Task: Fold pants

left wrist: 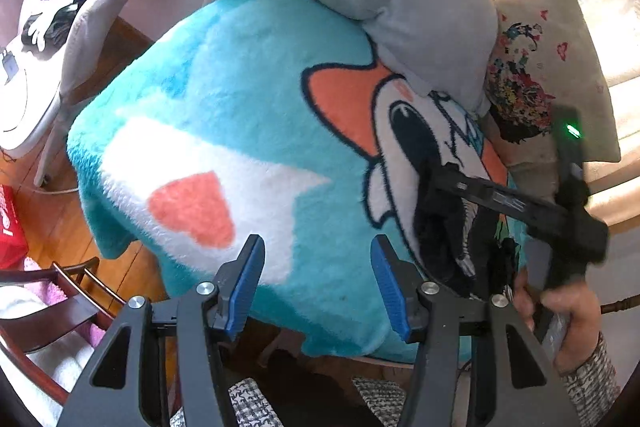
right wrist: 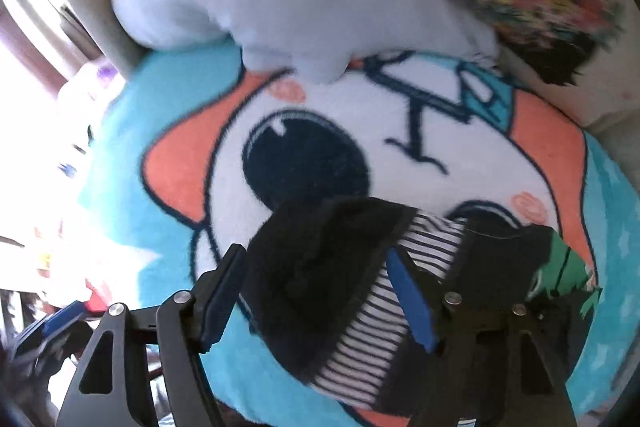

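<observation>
The pants, dark with a striped part, are lying in a small bundle on the turquoise cartoon blanket that is covering the sofa seat. They are looking soft, light and limp, so I judge an edge or waistband is the best place to hold. The right gripper is standing wide over them, not pressing. The left gripper is hovering half-open and empty above the blanket. No readable writing is showing.
</observation>
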A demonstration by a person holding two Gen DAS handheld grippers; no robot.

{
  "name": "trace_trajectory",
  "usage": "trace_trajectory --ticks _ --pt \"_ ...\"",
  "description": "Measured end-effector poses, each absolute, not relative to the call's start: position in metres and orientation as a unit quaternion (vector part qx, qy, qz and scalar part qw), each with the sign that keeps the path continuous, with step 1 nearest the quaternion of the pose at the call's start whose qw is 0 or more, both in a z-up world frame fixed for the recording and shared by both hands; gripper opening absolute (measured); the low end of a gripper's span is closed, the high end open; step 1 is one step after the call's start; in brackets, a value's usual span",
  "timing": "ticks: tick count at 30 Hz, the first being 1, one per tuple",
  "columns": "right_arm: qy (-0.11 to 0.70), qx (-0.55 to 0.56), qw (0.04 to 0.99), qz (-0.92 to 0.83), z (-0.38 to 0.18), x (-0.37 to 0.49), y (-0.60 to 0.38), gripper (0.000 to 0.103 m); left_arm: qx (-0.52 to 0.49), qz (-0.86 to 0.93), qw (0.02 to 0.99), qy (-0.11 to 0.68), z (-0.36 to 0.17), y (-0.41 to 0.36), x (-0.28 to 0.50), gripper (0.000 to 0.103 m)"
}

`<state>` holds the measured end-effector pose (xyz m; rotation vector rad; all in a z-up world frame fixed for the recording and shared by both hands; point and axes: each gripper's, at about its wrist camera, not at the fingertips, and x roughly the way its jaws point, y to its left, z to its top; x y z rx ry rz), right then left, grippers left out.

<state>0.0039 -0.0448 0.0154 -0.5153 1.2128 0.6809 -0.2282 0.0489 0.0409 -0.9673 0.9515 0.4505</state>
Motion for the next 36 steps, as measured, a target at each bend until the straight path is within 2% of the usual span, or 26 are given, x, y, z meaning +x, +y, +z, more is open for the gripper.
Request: trace_trajectory --ticks 8,10,13,21,27,33,35,36 --pt "0.531 -0.300 0.753 0.248 -0.011 -0.005 -0.037 0.075 -0.447 0.197 0.752 0.443 0.034 0.048 -0.233 0.054" --pt "0.538 -0.279 0.753 0.256 -0.005 -0.004 -0.043 0.037 -0.446 0.192 0.753 0.444 0.034 0.048 -0.231 0.054" --pt "0.526 -0.263 0.764 0.266 0.012 -0.008 -0.055 0.024 -0.441 0.183 0.759 0.442 0.037 0.048 -0.225 0.054" --pt "0.522 -0.183 0.782 0.288 0.052 -0.002 -0.110 0.012 -0.437 0.139 0.762 0.457 0.029 0.034 -0.196 0.054" --pt "0.520 -0.127 0.793 0.292 0.070 0.013 -0.127 0.011 -0.428 0.114 0.760 0.475 0.023 0.018 -0.174 0.054" --pt "0.544 -0.108 0.768 0.320 0.053 0.030 -0.103 0.012 -0.420 0.110 0.764 0.478 0.029 0.011 -0.165 0.054" --pt "0.550 -0.111 0.767 0.312 0.043 0.032 -0.094 0.016 -0.422 0.116 0.763 0.476 0.030 0.013 -0.170 0.054" --pt "0.554 -0.113 0.766 0.306 0.038 0.033 -0.088 0.030 -0.424 0.122 0.762 0.474 0.030 0.015 -0.175 0.054"
